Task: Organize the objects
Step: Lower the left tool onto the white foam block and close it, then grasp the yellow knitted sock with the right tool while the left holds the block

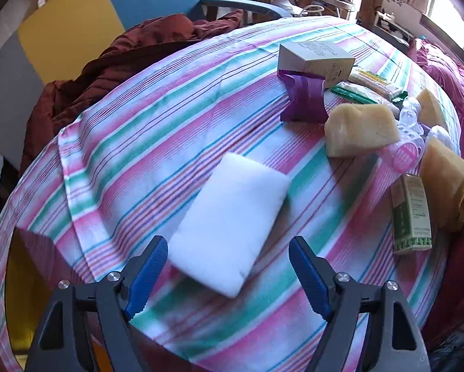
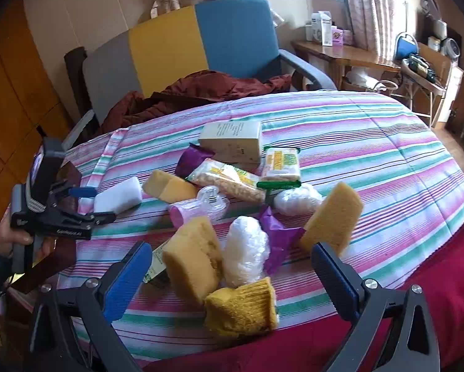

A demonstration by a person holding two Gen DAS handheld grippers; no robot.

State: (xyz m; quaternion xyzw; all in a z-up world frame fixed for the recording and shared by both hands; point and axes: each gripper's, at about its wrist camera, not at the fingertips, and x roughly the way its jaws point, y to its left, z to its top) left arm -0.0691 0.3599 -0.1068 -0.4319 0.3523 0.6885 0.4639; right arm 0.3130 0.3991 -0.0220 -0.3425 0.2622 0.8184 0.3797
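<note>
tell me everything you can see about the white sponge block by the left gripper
The white sponge block is a plain rectangular slab with rounded corners, soft and foam-like in look, with no print or wrapper. It lies flat on the striped cloth, set apart from the heap of other items. The left gripper stands with its jaws wide open on either side of the block's near end; its blue pads do not press on it. Nothing else touches it.

Sponge block (image 1: 229,223) alone, left of clutter pile (image 1: 387,130)

No legible text; print on cream box (image 2: 232,141) seemingly too blurred
</note>
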